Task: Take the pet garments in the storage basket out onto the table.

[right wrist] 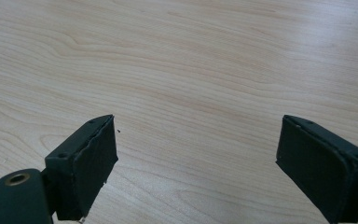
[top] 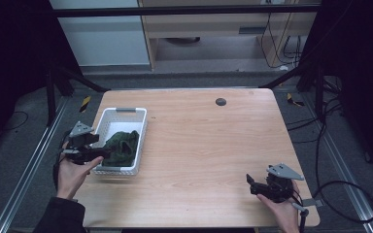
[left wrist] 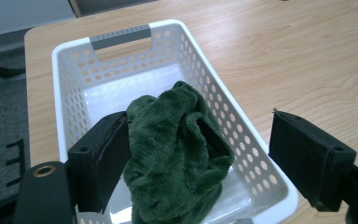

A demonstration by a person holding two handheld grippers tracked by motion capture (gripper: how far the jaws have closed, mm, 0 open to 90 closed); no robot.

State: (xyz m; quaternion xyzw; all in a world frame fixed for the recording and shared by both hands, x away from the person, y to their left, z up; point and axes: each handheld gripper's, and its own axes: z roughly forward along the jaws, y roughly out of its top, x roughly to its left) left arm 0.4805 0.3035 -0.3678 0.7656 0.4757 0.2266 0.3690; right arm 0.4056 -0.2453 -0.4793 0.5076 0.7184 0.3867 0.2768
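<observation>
A white perforated basket (top: 122, 114) stands at the table's left side, with a crumpled dark green cloth (top: 122, 147) lying in its near half. My left gripper (top: 98, 149) hovers at the basket's near left corner, jaws wide open. In the left gripper view the green cloth (left wrist: 170, 154) rises between the open jaws, touching the left one, inside the basket (left wrist: 74, 53). My right gripper (top: 252, 183) is held low at the table's near right, open, with bare wood between its jaws in the right gripper view (right wrist: 196, 158).
The wooden table (top: 209, 141) has a small black round grommet (top: 220, 101) near its far edge. Metal frame rails and cables run along the floor on both sides. A pale cabinet stands beyond the table.
</observation>
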